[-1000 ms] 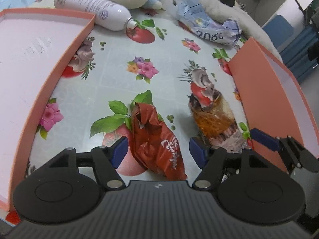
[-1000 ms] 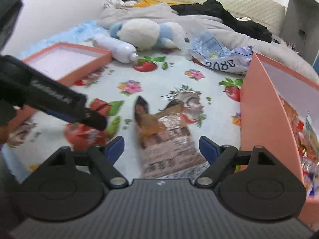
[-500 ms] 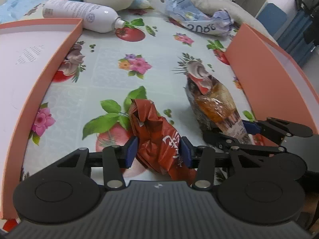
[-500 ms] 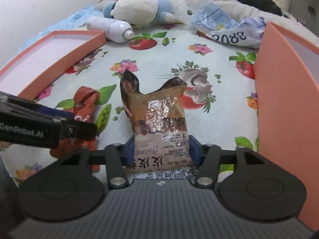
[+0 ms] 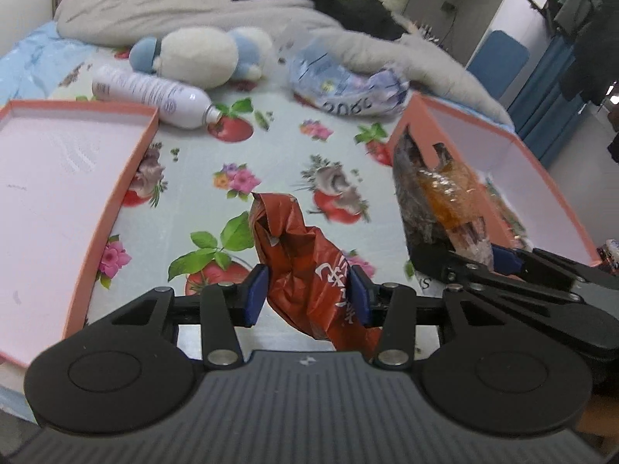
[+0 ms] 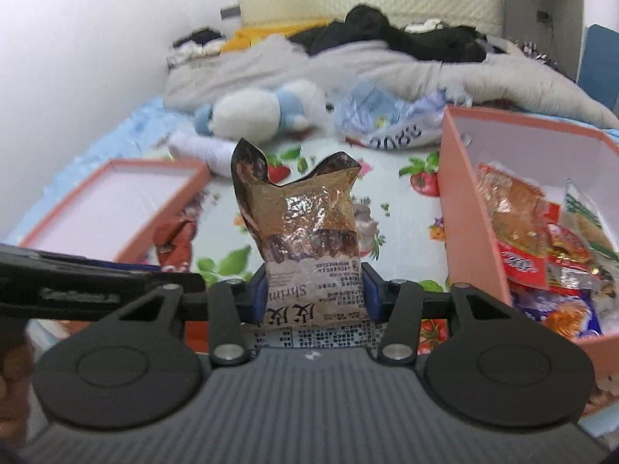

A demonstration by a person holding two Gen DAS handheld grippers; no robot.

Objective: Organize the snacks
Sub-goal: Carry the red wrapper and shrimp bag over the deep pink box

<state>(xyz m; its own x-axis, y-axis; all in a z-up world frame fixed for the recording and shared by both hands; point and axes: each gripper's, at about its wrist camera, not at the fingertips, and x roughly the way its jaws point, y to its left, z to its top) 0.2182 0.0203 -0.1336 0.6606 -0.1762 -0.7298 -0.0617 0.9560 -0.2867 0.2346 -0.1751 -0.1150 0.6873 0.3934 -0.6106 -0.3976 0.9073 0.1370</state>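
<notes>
Both packets have left the floral cloth [image 5: 271,147] since a second ago. Left gripper [image 5: 307,297] clamps the red snack bag [image 5: 309,266]; right gripper [image 6: 313,292] clamps the brown shrimp packet [image 6: 305,228], with the snack-filled orange box [image 6: 464,208] at its 3 o'clock.

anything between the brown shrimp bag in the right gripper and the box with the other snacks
Only the box's near wall stands between; the shrimp bag, in the right gripper, appears high enough to clear it.
</notes>
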